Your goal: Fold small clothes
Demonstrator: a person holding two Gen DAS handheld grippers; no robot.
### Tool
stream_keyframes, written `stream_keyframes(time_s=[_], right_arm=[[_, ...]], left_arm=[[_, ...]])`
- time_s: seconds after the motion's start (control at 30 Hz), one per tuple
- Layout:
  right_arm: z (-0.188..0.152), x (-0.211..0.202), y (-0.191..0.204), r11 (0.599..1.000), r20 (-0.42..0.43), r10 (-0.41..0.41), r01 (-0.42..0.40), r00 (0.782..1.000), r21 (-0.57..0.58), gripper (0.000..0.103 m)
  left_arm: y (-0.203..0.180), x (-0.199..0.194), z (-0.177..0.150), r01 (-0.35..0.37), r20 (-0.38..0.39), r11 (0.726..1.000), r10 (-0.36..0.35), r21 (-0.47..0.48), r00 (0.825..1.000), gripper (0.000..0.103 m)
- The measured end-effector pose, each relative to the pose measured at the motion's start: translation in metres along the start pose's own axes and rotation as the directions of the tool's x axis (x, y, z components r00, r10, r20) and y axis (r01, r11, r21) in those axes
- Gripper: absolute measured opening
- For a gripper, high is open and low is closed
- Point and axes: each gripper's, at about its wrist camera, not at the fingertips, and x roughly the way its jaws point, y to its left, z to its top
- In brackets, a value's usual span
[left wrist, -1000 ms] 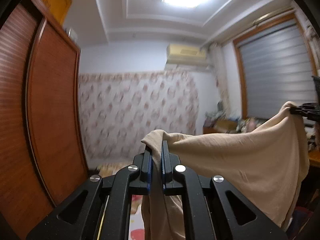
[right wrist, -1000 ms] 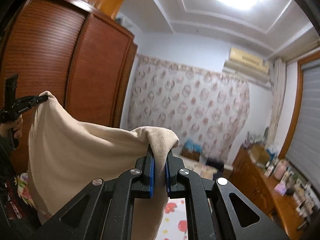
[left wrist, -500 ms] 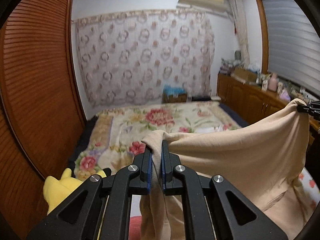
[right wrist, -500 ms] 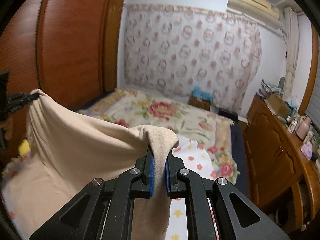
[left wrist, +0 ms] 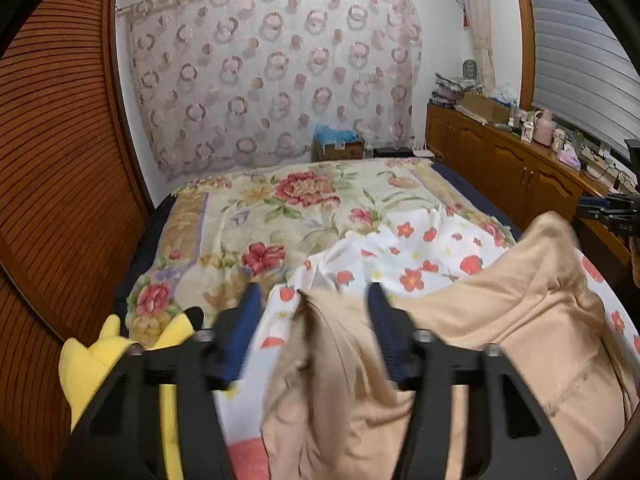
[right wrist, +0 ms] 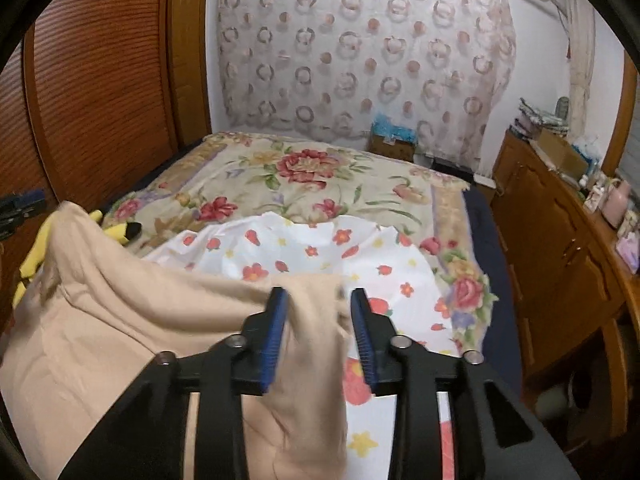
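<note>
A soft beige knit garment (left wrist: 500, 332) with a matte, slightly fuzzy surface is seen slumped in loose folds on the near part of the bed (left wrist: 248, 216), over a crisp white sheet (left wrist: 404, 252) printed with small red flowers and strawberries; beyond the sheet, a plush cream blanket (right wrist: 280, 172) with large red blooms is spread toward the patterned lace curtain (left wrist: 276, 80) at the far end of the bed. The left gripper (left wrist: 314, 300) is held with its black jaws and ribbed blue pads spread wide, having just been opening, and a limp corner of the garment is left standing between the pads without being pressed by either. The right gripper (right wrist: 320, 300) is likewise parted, its jaws having just been opening too, and another bunched corner of the same garment lies in the gap, close to the pads; whether it brushes one cannot be told. A yellow plush toy (left wrist: 92, 364) is seen at the bed's left edge, beside the ribbed reddish-brown wardrobe doors (left wrist: 52, 168), and a wooden cabinet (right wrist: 560, 240) runs along the bed's right side
</note>
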Motion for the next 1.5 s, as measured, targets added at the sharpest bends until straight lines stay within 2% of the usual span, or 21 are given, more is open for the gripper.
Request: stream_keyframes(time_s=[0.03,0.07,0.23,0.4,0.57,0.7,0.83,0.9,0.93,0.97,1.1,1.23,1.27,1.4,1.5], right_arm=[[-0.001,-0.003,0.001,1.0,-0.002,0.001,-0.001,1.0,-0.001,0.037],[-0.007,-0.002,0.003,1.0,-0.002,0.002,-0.002,1.0,0.003,0.037],[-0.046,-0.027,0.016,0.999,-0.004,0.042,-0.042,0.999,0.03,0.038],[-0.088,-0.034,0.038,0.997,-0.062,0.061,-0.058,0.996,0.057,0.038],[-0.117,-0.046,0.048,0.996,-0.132,0.072,-0.064,0.989,0.068,0.038],[-0.136,-0.063,0.048,0.999,-0.171,0.028,-0.021,0.985,0.043,0.038],[-0.14,-0.078,0.039,0.999,-0.185,-0.007,0.014,0.983,0.041,0.038],[-0.14,-0.085,0.034,0.999,-0.186,-0.009,0.016,0.983,0.04,0.021],[-0.142,-0.089,0.034,0.999,-0.183,0.005,0.002,0.983,0.037,0.006],[-0.143,-0.094,0.033,1.0,-0.185,0.0,0.005,0.983,0.028,0.004],[-0.153,-0.112,0.018,0.997,-0.181,-0.075,0.077,0.981,0.007,0.003],[-0.163,-0.126,0.0,0.99,-0.189,-0.119,0.131,0.975,0.056,0.001],[-0.165,-0.129,-0.001,0.988,-0.189,-0.122,0.137,0.974,0.068,0.001],[-0.163,-0.14,-0.005,0.984,-0.159,-0.109,0.129,0.981,0.12,0.001],[-0.155,-0.146,0.003,0.981,-0.129,-0.128,0.144,0.983,0.127,0.012]], left_arm=[[-0.001,-0.006,-0.005,0.007,-0.013,1.0,-0.007,-0.004,1.0,0.079],[-0.001,-0.006,-0.007,0.015,-0.016,1.0,-0.016,-0.007,1.0,0.081],[-0.012,-0.023,-0.038,0.045,-0.058,0.999,-0.044,0.003,0.997,0.081],[-0.032,-0.035,-0.08,0.075,-0.115,0.997,-0.071,0.032,0.991,0.081],[-0.044,-0.042,-0.112,0.088,-0.172,0.996,-0.082,0.026,0.982,0.081],[-0.047,-0.041,-0.13,0.092,-0.218,0.995,-0.084,0.027,0.972,0.081],[-0.047,-0.037,-0.142,0.087,-0.246,0.996,-0.077,0.03,0.966,0.081],[-0.047,-0.034,-0.144,0.092,-0.256,0.995,-0.082,0.027,0.963,0.081],[-0.047,-0.032,-0.146,0.091,-0.259,0.996,-0.082,0.024,0.962,0.081],[-0.047,-0.03,-0.148,0.089,-0.265,0.996,-0.081,0.021,0.961,0.081],[-0.043,-0.029,-0.15,0.092,-0.268,0.996,-0.087,0.004,0.959,0.081],[-0.043,-0.028,-0.152,0.093,-0.273,0.996,-0.087,0.012,0.958,0.087],[-0.043,-0.028,-0.152,0.095,-0.276,0.995,-0.088,0.013,0.957,0.09],[-0.043,-0.026,-0.153,0.096,-0.279,0.995,-0.089,0.013,0.956,0.091],[-0.043,-0.026,-0.152,0.096,-0.28,0.995,-0.089,0.012,0.956,0.092]])
